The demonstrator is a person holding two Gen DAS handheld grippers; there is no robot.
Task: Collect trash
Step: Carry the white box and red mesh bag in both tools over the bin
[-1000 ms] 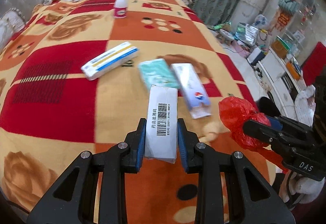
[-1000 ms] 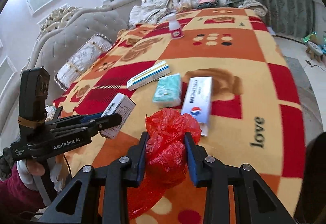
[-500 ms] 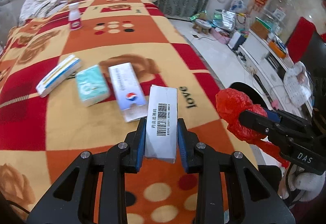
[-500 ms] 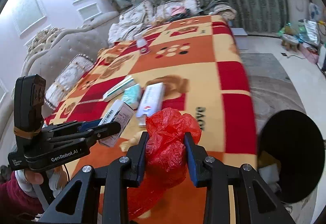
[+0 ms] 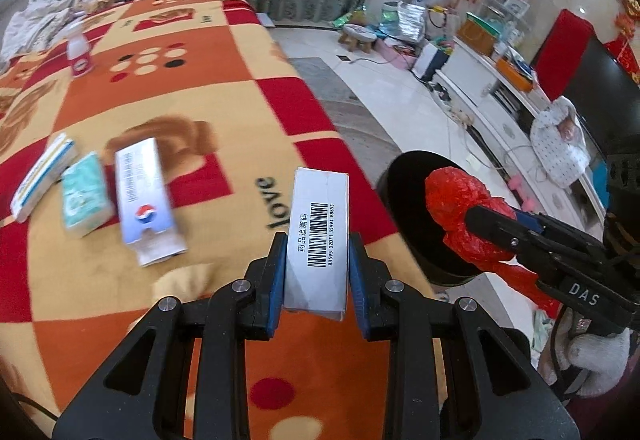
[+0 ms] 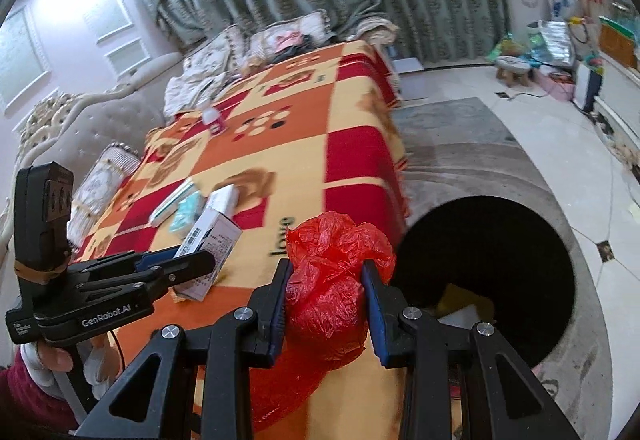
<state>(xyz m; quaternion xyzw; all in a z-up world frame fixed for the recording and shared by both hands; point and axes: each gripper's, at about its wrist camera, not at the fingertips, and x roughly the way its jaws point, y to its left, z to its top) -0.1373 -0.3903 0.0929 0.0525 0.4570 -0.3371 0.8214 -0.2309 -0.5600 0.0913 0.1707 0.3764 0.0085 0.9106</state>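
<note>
My left gripper (image 5: 317,240) is shut on a white medicine box (image 5: 318,232) with a barcode, held over the bed's near right edge. My right gripper (image 6: 325,268) is shut on a crumpled red plastic bag (image 6: 332,280); that bag (image 5: 464,212) shows at the right of the left wrist view, over a black round bin (image 5: 416,216). The bin (image 6: 492,260) stands on the floor beside the bed, with yellow and white scraps inside. The held box (image 6: 212,244) and the left gripper (image 6: 208,260) appear at the left of the right wrist view.
On the orange and red blanket (image 5: 180,88) lie a white-blue box (image 5: 144,192), a teal tissue pack (image 5: 86,196), a long white box (image 5: 42,176) and, farther back, a small white bottle (image 5: 80,56). Pillows and curtains lie behind; cluttered floor and a white cabinet (image 5: 500,100) to the right.
Both grippers have swung right across the bed toward its edge, each keeping its hold. The black bin has come into view under the red bag.
</note>
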